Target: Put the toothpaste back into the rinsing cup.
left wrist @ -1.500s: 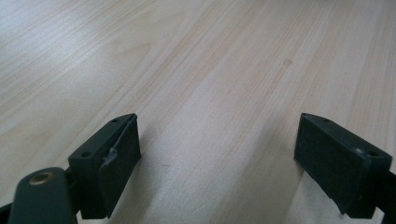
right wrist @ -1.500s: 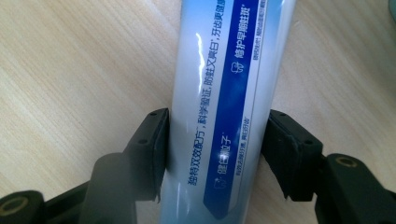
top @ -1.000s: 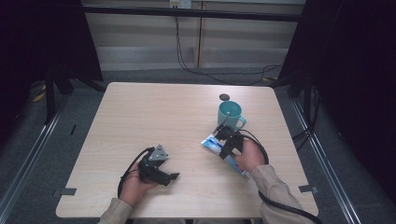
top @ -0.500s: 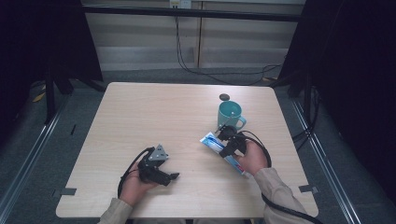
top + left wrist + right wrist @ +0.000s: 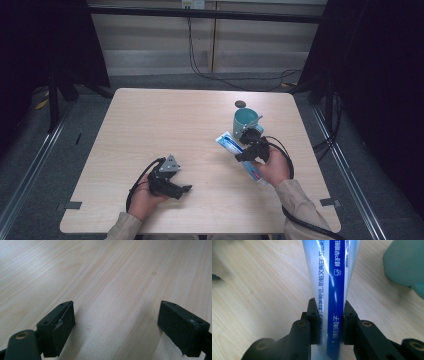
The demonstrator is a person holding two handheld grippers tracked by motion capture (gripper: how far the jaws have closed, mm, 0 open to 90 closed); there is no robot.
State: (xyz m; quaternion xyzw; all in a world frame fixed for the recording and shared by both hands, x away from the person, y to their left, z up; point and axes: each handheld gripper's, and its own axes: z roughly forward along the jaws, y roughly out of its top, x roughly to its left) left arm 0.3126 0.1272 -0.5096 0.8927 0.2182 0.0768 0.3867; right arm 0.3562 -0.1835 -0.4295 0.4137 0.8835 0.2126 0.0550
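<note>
Right gripper (image 5: 248, 151): seen in the high view at right of centre, held in the person's right hand (image 5: 272, 167). Its jaws are clamped on a white-and-blue toothpaste tube (image 5: 231, 145). In the right gripper view, both pads press the sides of the tube (image 5: 334, 285), which runs from between the jaws up to the top edge of the frame, blue stripe and printed text facing the camera.

Tube position: in the high view it lies lower left of a teal mug (image 5: 246, 120), near it, one end extending toward the upper left from the jaws and the other passing under the hand. The mug (image 5: 405, 263) occupies the upper right corner of the right gripper view.

Left gripper (image 5: 186, 189): lower left of centre in the high view, well apart from the tube. In the left gripper view, its jaws stand wide apart with nothing between them, over the bare wooden table (image 5: 112, 277).

A small dark round object (image 5: 240, 104) sits on the table just above the mug.
</note>
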